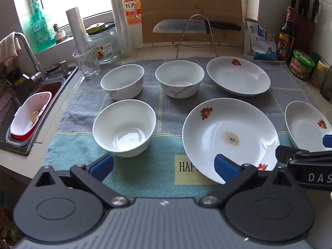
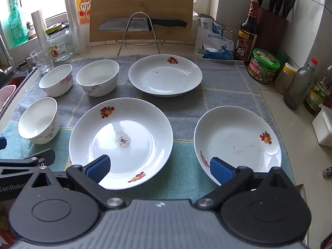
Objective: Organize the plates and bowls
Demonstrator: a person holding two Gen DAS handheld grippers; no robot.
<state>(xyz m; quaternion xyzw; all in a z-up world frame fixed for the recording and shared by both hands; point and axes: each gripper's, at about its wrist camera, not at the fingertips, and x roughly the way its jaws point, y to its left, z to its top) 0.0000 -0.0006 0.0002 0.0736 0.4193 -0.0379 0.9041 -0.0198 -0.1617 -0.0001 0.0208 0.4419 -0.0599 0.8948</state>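
Note:
Three white bowls stand on a grey-green towel (image 1: 166,166): a near one (image 1: 124,127), a far left one (image 1: 122,82) and a far middle one (image 1: 179,78). Three white fruit-print plates lie to their right: a stained near plate (image 1: 230,138) (image 2: 120,143), a far plate (image 1: 238,75) (image 2: 165,75) and a right plate (image 1: 307,124) (image 2: 237,143). My left gripper (image 1: 164,168) is open and empty above the towel's front edge, between the near bowl and the stained plate. My right gripper (image 2: 159,170) is open and empty between the stained plate and the right plate.
A sink (image 1: 27,108) with a red-white basin lies left of the towel. A glass (image 1: 86,64), a jar (image 1: 101,41), a cutting board (image 1: 191,10) and a knife on a rack (image 1: 197,26) stand behind. Bottles and jars (image 2: 263,66) line the right side.

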